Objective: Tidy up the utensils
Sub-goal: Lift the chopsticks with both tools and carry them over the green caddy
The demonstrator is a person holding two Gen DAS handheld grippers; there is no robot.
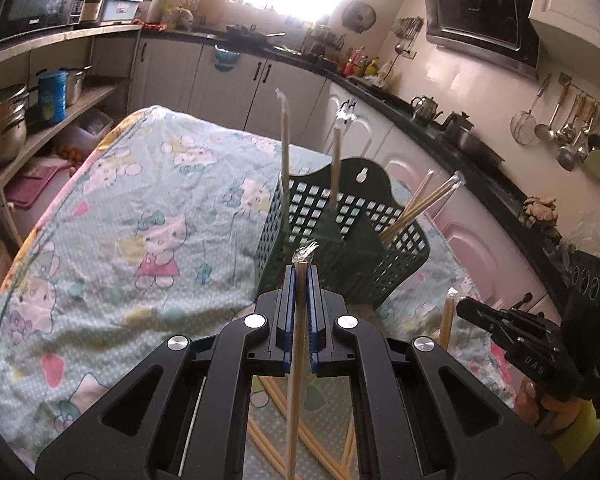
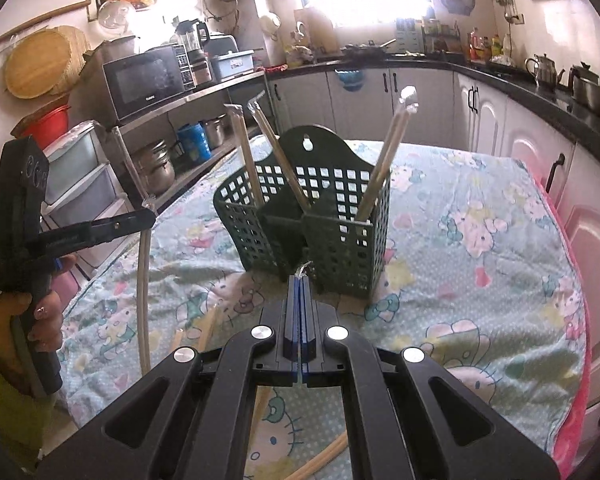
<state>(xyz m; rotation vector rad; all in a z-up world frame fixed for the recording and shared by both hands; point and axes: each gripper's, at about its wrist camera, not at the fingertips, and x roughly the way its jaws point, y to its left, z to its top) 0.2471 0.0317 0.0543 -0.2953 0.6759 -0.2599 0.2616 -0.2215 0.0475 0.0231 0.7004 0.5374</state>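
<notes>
A dark green slotted utensil basket [image 1: 396, 256] [image 2: 340, 240] stands on the cloth-covered table, with several plastic-wrapped wooden chopsticks [image 2: 380, 160] upright in its compartments. My left gripper [image 1: 302, 270] is shut on one wrapped chopstick pair [image 1: 298, 360], held just short of the basket's near wall. From the right wrist view it [image 2: 150, 216] hangs left of the basket. My right gripper [image 2: 300, 280] is shut on another wrapped chopstick pair [image 1: 446, 320], whose crinkled wrap tip [image 2: 305, 268] pokes out in front of the basket. More chopsticks [image 2: 324, 456] lie loose on the cloth beneath the grippers.
The table cloth [image 2: 480, 240] has a cartoon print. A shelf with a microwave [image 2: 144, 80] and pots [image 1: 8, 124] is on the left. Counter cabinets [image 1: 228, 80] run behind and to the right, with kettles [image 2: 544, 68]. A person's hand [image 2: 40, 320] grips the left tool.
</notes>
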